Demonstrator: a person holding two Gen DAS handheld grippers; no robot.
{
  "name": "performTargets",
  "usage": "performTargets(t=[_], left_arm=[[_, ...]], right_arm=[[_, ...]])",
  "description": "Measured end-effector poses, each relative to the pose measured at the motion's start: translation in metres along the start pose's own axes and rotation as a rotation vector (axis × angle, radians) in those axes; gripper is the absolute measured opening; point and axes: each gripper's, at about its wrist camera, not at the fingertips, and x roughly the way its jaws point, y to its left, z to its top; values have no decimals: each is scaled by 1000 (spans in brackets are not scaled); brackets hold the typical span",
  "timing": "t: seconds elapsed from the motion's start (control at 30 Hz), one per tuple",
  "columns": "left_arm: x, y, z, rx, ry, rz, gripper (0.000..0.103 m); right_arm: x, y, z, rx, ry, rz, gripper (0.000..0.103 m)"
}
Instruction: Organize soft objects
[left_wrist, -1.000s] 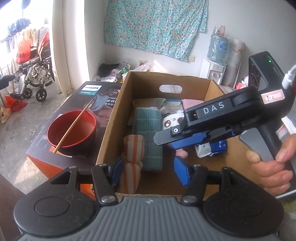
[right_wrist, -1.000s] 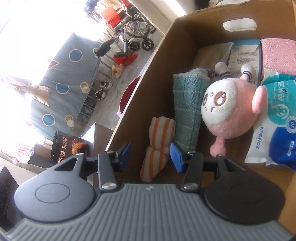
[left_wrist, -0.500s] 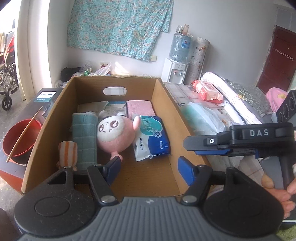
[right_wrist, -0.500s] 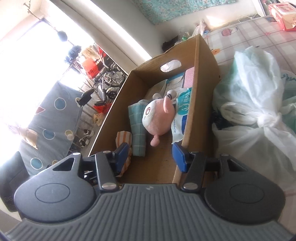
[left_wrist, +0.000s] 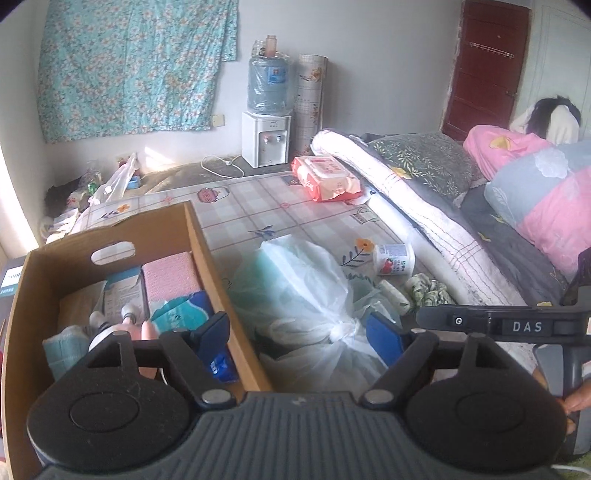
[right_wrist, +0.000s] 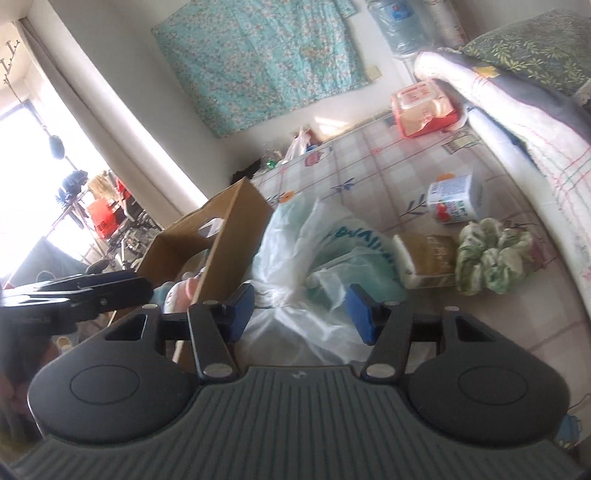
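A cardboard box (left_wrist: 201, 240) (right_wrist: 229, 236) stands at the left, holding a pink plush toy (left_wrist: 144, 328), a teal towel (left_wrist: 59, 349), a pink cloth (left_wrist: 171, 275) and a blue tissue pack (left_wrist: 184, 314). A tied white plastic bag (left_wrist: 303, 295) (right_wrist: 332, 240) lies just right of the box. A green scrunchie (left_wrist: 424, 291) (right_wrist: 495, 258) lies beyond it. My left gripper (left_wrist: 299, 336) is open and empty, over the box's right wall and the bag. My right gripper (right_wrist: 301, 310) is open and empty, just above the bag; its body shows in the left wrist view (left_wrist: 517, 326).
A yogurt cup (left_wrist: 393, 259) (right_wrist: 456, 203) and a small packet (right_wrist: 428, 254) lie on the checked mat (left_wrist: 258, 206). A red wet-wipes pack (left_wrist: 325, 177) sits farther back. A rolled quilt (left_wrist: 406, 206) and pillows border the right. A water dispenser (left_wrist: 266, 122) stands by the wall.
Both grippers have swung right, away from the box interior toward the plastic bag and mat. The striped cloth is out of view now. Both stay open.
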Motion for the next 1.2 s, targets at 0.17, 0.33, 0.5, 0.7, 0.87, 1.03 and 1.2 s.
performTargets(t=[0.17, 0.33, 0.5, 0.7, 0.87, 1.03, 1.2], left_arm=[[43, -34, 44, 116, 37, -15, 84], [102, -65, 81, 176, 107, -56, 84], [170, -90, 111, 151, 213, -133, 84], [250, -108, 126, 116, 378, -218, 84], [301, -103, 123, 38, 505, -271, 83], [327, -90, 122, -50, 565, -323, 80], [334, -78, 123, -116, 579, -365, 73]], right_arm=[[-2, -53, 10, -16, -89, -225, 55], [17, -84, 40, -44, -132, -341, 55], [58, -99, 63, -63, -110, -372, 55], [109, -103, 72, -89, -54, -389, 52], [132, -100, 74, -140, -8, -407, 32], [141, -82, 71, -278, 13, -437, 30], [148, -60, 67, -439, 44, -469, 29]])
